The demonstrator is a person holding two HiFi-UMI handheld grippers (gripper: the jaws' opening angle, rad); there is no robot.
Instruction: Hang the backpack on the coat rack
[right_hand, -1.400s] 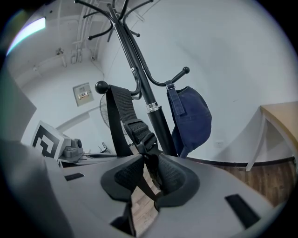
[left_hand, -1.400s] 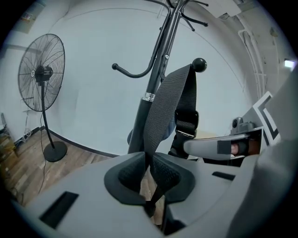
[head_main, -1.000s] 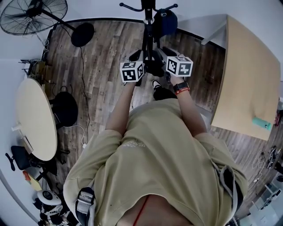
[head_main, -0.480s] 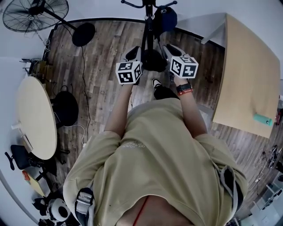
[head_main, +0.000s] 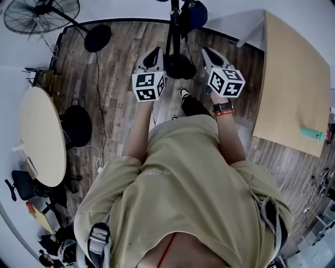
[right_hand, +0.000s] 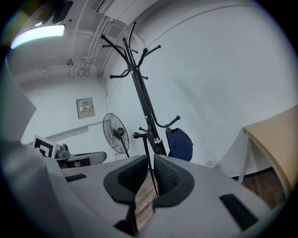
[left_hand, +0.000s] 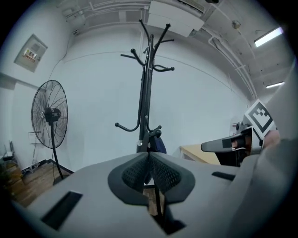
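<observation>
A navy backpack hangs from a low hook of the black coat rack; in the right gripper view the backpack hangs right of the rack's pole. Neither gripper touches it. My left gripper is held up left of the rack's round base, shut with nothing in it, its pads meeting. My right gripper is on the base's right side; its jaws are closing, a narrow gap still shows, and nothing is between them.
A standing fan is at the back left, with a round black base near it. A light wooden table stands at the right, a round table at the left, with a black bag on the floor.
Both grippers have risen and moved farther from the person's body, spreading apart to either side of the rack's base. The backpack stays hanging on the rack.
</observation>
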